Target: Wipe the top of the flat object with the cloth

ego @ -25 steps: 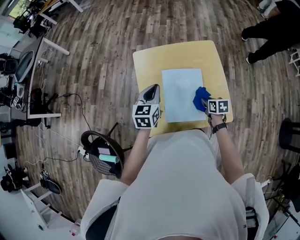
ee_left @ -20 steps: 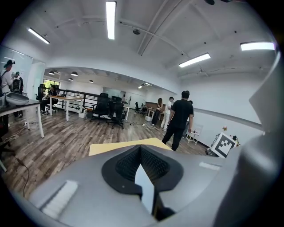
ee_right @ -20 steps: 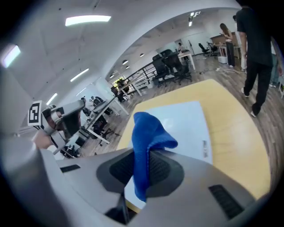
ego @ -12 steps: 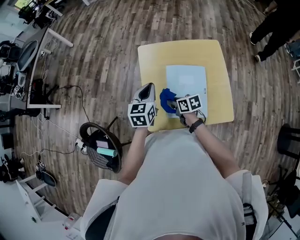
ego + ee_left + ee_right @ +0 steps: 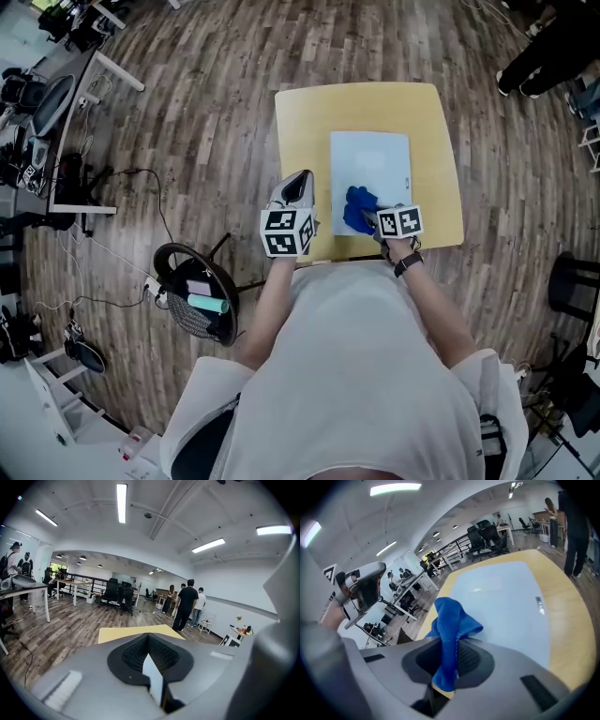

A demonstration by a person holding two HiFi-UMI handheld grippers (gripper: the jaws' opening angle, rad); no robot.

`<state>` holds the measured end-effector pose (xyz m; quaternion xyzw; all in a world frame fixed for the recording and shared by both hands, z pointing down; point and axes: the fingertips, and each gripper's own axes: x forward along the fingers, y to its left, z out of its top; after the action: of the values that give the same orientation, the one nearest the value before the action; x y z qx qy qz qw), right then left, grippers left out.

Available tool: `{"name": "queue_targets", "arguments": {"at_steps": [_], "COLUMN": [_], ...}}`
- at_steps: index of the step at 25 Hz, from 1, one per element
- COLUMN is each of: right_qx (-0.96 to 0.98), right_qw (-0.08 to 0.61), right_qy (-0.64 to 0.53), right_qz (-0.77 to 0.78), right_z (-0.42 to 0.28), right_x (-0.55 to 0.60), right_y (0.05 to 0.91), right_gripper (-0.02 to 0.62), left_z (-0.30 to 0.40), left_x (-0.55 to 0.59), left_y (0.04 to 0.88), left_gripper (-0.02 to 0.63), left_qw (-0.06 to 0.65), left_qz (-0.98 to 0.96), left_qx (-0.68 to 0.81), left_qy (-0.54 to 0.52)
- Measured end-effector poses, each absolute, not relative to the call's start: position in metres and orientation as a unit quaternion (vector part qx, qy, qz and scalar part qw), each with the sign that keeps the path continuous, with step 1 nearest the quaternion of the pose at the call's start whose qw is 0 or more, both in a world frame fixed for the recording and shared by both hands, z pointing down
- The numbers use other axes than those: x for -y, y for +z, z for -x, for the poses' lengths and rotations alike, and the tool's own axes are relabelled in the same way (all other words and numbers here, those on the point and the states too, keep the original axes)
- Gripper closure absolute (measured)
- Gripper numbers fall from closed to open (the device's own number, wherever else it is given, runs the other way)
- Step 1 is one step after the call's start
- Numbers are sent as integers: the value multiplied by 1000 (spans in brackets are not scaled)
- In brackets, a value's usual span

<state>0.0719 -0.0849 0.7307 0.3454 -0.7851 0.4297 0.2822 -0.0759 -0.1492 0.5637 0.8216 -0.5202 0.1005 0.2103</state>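
Right gripper (image 5: pixel 375 221) dragged blue cloth (image 5: pixel 358 208) rightward across pale sheet (image 5: pixel 371 157).

The right gripper (image 5: pixel 377 221) sat over the near part of the pale blue flat sheet (image 5: pixel 375 155), with the blue cloth (image 5: pixel 358 208) bunched at its front end and lying on the sheet. The sheet lay on a yellow table (image 5: pixel 436 169) standing on a wood-plank floor (image 5: pixel 206 112). The left gripper (image 5: pixel 300 185) hung over the table's left edge, just beside the sheet and off it.
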Motion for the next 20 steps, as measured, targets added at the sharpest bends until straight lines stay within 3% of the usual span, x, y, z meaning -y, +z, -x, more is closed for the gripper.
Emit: {"name": "queue_targets", "arguments": {"at_steps": [11,16,20], "right_qx": [712,707,738], "right_qw": [254,258,241], "right_qy": [436,435,433], "right_qz": [-488,-494,-458], "right_z": [-217,-220,-180], "right_x": [90,89,87], "right_y": [732,729,706], "right_gripper": [540,540,540], "left_z": [46,51,60], "left_x": [145,146,144], "left_y": [567,561,562], "left_gripper": [598,598,598], "left_qw": [207,203,206], "left_qz": [-844,-844,-840], "left_qx": [482,484,491], "left_qy": [114,109,107]}}
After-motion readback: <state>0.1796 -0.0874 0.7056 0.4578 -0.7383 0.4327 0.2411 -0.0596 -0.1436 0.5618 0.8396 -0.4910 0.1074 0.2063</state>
